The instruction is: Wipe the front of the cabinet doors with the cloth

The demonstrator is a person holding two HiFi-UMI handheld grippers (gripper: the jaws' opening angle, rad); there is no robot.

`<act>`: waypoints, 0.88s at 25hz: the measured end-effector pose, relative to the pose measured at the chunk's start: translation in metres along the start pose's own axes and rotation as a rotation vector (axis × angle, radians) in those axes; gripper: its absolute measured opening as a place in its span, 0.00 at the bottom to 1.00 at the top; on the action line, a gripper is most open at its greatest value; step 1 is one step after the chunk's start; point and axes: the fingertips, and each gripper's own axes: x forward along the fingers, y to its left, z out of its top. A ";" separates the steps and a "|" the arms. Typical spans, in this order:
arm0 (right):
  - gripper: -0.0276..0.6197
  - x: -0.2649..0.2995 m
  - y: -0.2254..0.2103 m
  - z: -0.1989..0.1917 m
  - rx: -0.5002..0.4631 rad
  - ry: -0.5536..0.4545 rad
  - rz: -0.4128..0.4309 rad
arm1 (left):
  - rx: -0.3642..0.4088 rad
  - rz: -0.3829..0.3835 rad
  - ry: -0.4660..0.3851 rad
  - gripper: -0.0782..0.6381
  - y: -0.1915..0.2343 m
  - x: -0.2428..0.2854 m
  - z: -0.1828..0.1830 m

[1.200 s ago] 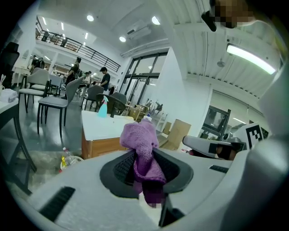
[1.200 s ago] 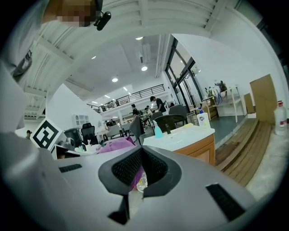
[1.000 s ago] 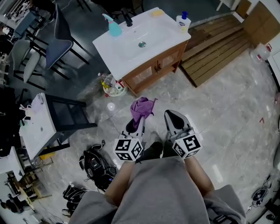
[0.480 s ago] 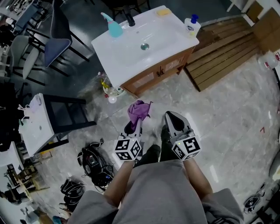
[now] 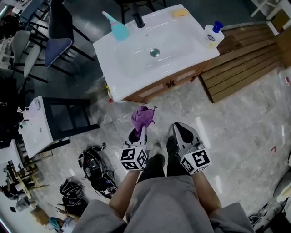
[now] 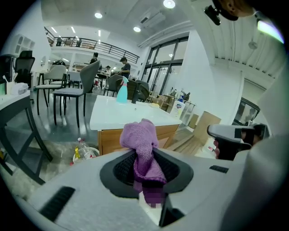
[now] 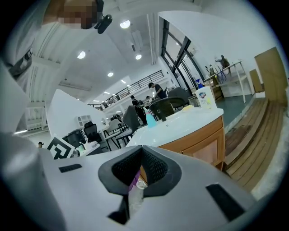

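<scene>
The wooden cabinet doors [image 5: 170, 83] sit under a white sink top [image 5: 136, 59], a short way ahead of both grippers. My left gripper [image 5: 139, 129] is shut on a purple cloth [image 5: 142, 116], which bunches up above its tips. In the left gripper view the cloth [image 6: 141, 140] fills the gap in the left gripper [image 6: 145, 168], with the cabinet [image 6: 110, 139] behind it. My right gripper [image 5: 181, 132] is held beside the left one, shut and holding nothing. In the right gripper view a door panel [image 7: 204, 146] shows beyond the right gripper [image 7: 137, 173].
On the sink top stand a teal spray bottle [image 5: 117, 28], a soap bottle [image 5: 212, 34] and a yellow sponge [image 5: 180, 12]. A wooden pallet [image 5: 241, 63] lies to the right of the cabinet. A black chair [image 5: 68, 119], a white table [image 5: 36, 129] and a bag with cables [image 5: 93, 166] are at the left.
The view has drawn nearer to the vanity, which now sits larger and more central. Both grippers keep their pose, the left still gripping the cloth.
</scene>
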 end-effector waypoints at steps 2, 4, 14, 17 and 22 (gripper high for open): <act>0.06 0.009 -0.006 -0.007 0.007 0.012 0.013 | 0.012 0.016 0.007 0.23 0.006 0.008 -0.005; 0.06 0.020 -0.011 -0.014 0.015 0.020 0.022 | 0.011 0.032 0.015 0.23 0.014 0.018 -0.012; 0.06 0.076 -0.018 -0.064 0.020 0.031 0.038 | -0.029 0.039 0.021 0.23 0.063 0.059 -0.046; 0.06 0.090 -0.020 -0.081 0.036 0.021 0.013 | -0.031 0.023 0.015 0.23 0.074 0.074 -0.054; 0.06 0.103 -0.016 -0.111 0.079 0.012 -0.026 | -0.019 0.001 0.022 0.23 0.091 0.091 -0.065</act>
